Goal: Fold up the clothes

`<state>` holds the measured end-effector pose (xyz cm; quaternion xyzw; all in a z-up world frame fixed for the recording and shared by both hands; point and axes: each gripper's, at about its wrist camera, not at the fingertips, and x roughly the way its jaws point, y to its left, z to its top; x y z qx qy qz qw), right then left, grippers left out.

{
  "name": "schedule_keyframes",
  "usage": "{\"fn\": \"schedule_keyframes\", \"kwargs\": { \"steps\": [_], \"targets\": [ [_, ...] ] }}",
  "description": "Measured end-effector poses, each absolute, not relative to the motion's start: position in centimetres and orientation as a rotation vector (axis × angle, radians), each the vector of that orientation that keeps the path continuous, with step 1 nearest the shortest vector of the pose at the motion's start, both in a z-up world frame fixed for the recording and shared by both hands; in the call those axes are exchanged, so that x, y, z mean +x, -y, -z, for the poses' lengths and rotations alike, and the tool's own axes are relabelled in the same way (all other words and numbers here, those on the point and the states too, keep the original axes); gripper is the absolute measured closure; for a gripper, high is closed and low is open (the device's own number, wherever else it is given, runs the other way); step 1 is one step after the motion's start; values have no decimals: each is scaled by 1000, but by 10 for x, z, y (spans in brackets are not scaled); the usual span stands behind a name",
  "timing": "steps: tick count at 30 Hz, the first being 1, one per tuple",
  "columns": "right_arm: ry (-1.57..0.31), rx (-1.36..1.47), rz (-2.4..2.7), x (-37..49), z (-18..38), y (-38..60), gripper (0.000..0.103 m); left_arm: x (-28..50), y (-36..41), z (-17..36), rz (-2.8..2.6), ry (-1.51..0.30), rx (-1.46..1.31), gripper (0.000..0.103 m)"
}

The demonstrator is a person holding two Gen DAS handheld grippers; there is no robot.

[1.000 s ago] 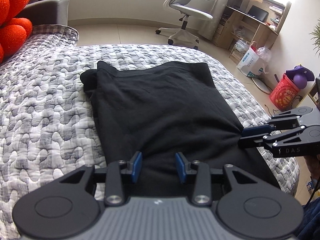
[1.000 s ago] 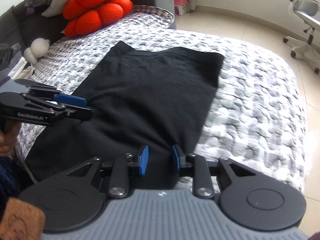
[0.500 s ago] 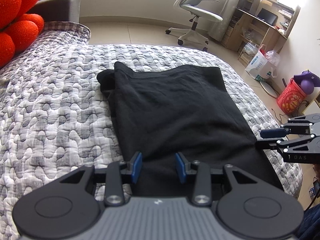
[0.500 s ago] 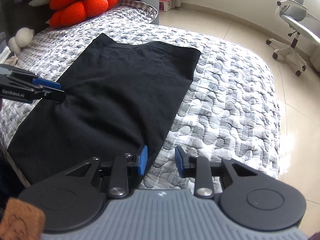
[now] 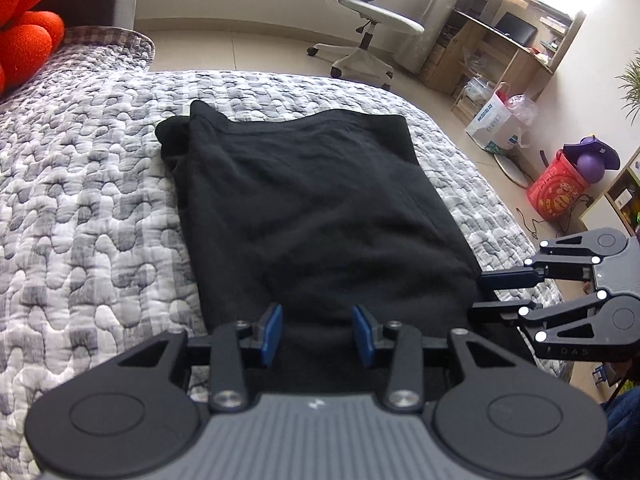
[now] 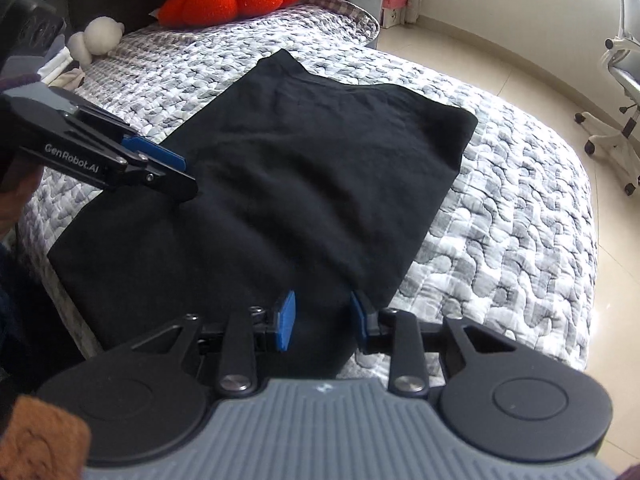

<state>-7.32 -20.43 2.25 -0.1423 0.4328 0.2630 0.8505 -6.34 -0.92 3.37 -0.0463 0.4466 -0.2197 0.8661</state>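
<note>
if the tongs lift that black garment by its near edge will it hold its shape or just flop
Probably flop: the black garment lies limp, with soft wrinkles and a bunched far corner, so it should drape from both tongs. It looks thin and light. The textured quilt may drag at it, so pushing would likely bunch it rather than slide it.

Both wrist views look low along their fingers from the bed's (image 5: 80, 200) near edge, sharing the garment (image 5: 312, 208).

Bright window daylight, floor glare, fisheye bending edges, dark corners
</note>
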Motion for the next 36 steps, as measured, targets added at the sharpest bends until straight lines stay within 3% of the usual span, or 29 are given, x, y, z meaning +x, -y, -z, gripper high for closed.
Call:
{"fn": "schedule_keyframes", "kwargs": {
  "steps": [12, 19, 29, 36],
  "targets": [
    [-832, -315, -575, -91, -36, 213, 70, -89, 10, -56, 422, -872, -107, 60],
    [-870, -436, -672, -104, -19, 184, 71, -99, 12, -32, 391, -913, -50, 58],
    [-886, -406, -591, -105, -20, 212, 63, -97, 14, -33, 369, -930, -38, 58],
    [-779, -501, -787, -143, -26, 191, 60, -97, 15, -35, 368, -937, -48, 57]
  ]
}}
